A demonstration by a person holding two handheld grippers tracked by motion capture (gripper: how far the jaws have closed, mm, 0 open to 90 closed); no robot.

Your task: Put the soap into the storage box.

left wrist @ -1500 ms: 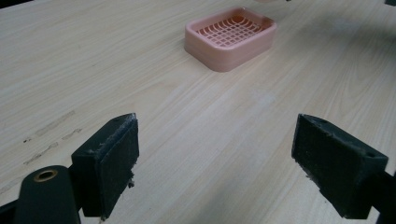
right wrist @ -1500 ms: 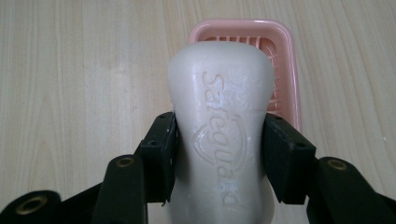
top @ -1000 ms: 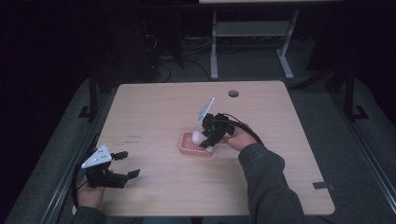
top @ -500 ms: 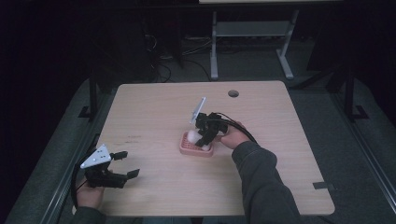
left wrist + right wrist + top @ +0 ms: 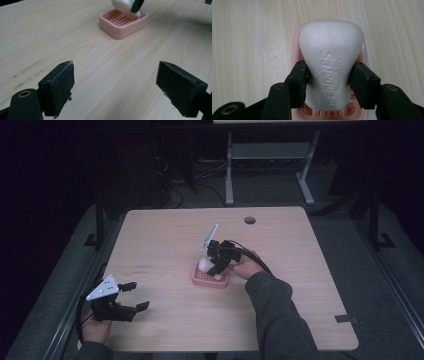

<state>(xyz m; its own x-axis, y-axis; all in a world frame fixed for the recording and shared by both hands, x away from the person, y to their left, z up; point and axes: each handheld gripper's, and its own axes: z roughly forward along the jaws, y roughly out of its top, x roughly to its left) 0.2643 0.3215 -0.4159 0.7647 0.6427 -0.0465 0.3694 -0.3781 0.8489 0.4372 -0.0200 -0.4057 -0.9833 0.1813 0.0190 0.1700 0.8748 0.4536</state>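
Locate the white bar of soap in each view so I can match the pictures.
High view: white bar of soap at table centre, above the pink slatted soap dish.
Left gripper view: top edge, over the dish.
Right gripper view: centre, clamped.
Shared landmark: the dish.

Matt soap, plastic dish, wood-grain table

The soap (image 5: 331, 62) looks matt, waxy and smooth, with embossed lettering; the pink dish (image 5: 123, 24) seems smooth moulded plastic; the table (image 5: 165, 240) shows pale wood grain, satin; the gripper pads (image 5: 58, 87) look rough black.
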